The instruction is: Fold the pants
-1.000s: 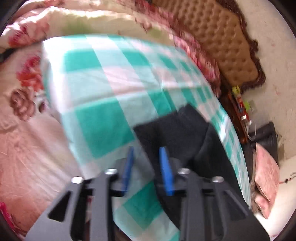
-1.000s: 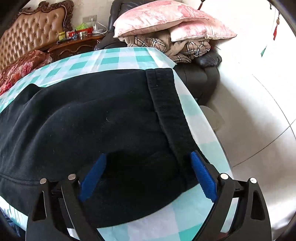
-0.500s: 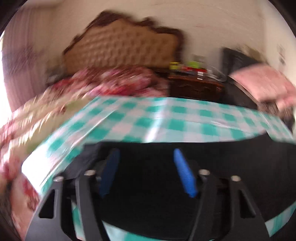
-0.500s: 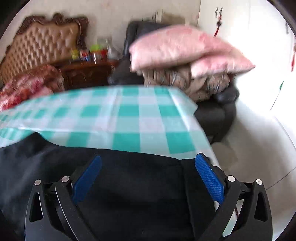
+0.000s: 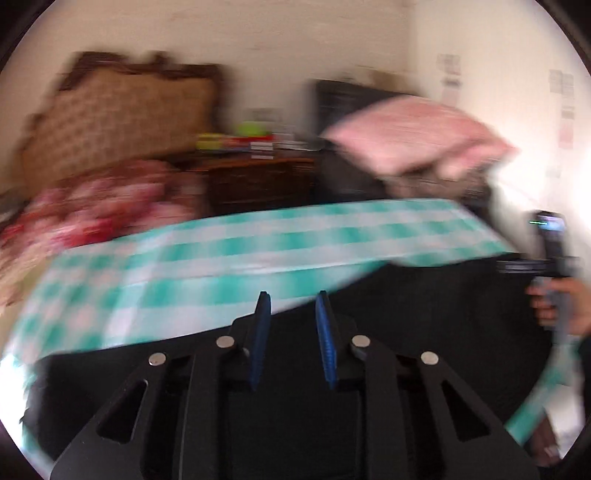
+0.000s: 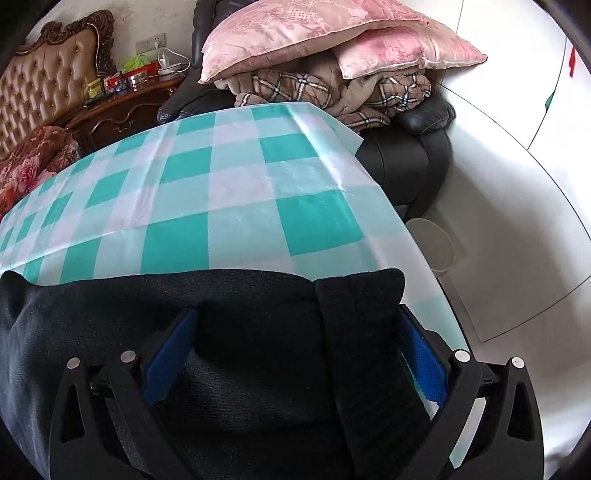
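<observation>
1. The black pants [image 6: 229, 332] lie flat along the near edge of the table, their ribbed waistband [image 6: 362, 332] running from about 12 o'clock to 6 o'clock at the right end of the cloth.
2. The right gripper [image 6: 295, 350] has its two blue fingers [image 6: 168, 363] spread as wide as they go. The waistband end of the pants lies between them, and neither pad visibly presses the cloth.
3. The left gripper [image 5: 293, 332] hovers over the other stretch of the pants [image 5: 424, 332]. Its jaws are closing, with a narrow gap left between the blue fingers [image 5: 260, 336]. The picture is blurred, and no cloth is visibly pinched between them.
4. In the left view, at 3 o'clock, a hand [image 5: 561, 314] holds the right gripper's handle.
5. The pants rest on a tablecloth [image 6: 229, 192] checked in teal and white, which covers the whole table.
6. At 12 o'clock beyond the table, two pink pillows [image 6: 295, 33] are stacked on a plaid blanket [image 6: 295, 92] on a dark armchair [image 6: 406, 162].
7. At 10 o'clock stand a tufted headboard [image 6: 40, 85], a floral quilt [image 6: 29, 166] and a wooden nightstand [image 6: 122, 114] crowded with small items.
8. Count: one pair of pants, two grippers, two pillows.
</observation>
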The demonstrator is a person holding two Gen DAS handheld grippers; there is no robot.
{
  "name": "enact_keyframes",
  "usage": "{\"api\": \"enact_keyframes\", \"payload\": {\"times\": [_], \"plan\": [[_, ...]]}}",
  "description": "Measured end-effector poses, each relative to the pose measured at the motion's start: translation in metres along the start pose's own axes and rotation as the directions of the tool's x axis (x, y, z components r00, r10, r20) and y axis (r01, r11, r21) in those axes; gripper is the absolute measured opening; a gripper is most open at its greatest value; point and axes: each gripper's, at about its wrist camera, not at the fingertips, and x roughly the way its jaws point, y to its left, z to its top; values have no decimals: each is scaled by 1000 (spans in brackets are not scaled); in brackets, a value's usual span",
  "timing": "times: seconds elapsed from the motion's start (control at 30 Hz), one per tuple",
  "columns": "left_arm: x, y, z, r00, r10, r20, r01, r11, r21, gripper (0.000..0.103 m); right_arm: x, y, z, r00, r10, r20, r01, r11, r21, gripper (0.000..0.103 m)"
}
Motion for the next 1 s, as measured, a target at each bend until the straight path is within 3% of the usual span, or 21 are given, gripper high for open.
{"api": "enact_keyframes", "payload": {"times": [0.13,0.23,0.33,0.43,0.47,0.53,0.63,0.7,0.8,0.87,1.0], "plan": [[61,-82,21,980,-188,-72,194,975,104,25,-3,0,-2,1000,3,8,-3,1000,2,98],[138,-136,23,925,-306,-226,335,937,102,16,-3,0,-2,1000,4,9,-4,1000,3,98],[208,-159,15,908,-240,-344,292,950,107,8,-3,-3,-3,1000,23,4,-23,1000,15,98],[237,-152,27,929,-180,-323,213,974,72,2,-3,-5,-3,999,38,4,-38,999,25,98],[237,-147,34,932,-196,-306,215,976,30,2,-3,-4,-3,999,34,6,-34,999,22,98],[227,-152,39,944,-199,-264,220,974,51,7,-4,-4,-3,999,31,10,-32,999,22,98],[214,-166,33,934,-251,-252,278,958,74,16,-4,-3,-3,1000,26,15,-27,999,19,98],[218,-181,20,928,-239,-286,277,956,101,25,-4,-3,-3,1000,26,17,-26,999,19,98],[232,-199,12,943,-170,-285,221,962,158,27,-4,-3,-4,1000,26,17,-26,999,20,98],[234,-197,17,940,-171,-294,213,970,118,28,-6,-4,-3,999,34,28,-35,999,22,98],[228,-202,14,947,-147,-285,201,965,171,30,-53,-32,-15,975,162,152,-175,982,78,90]]}}
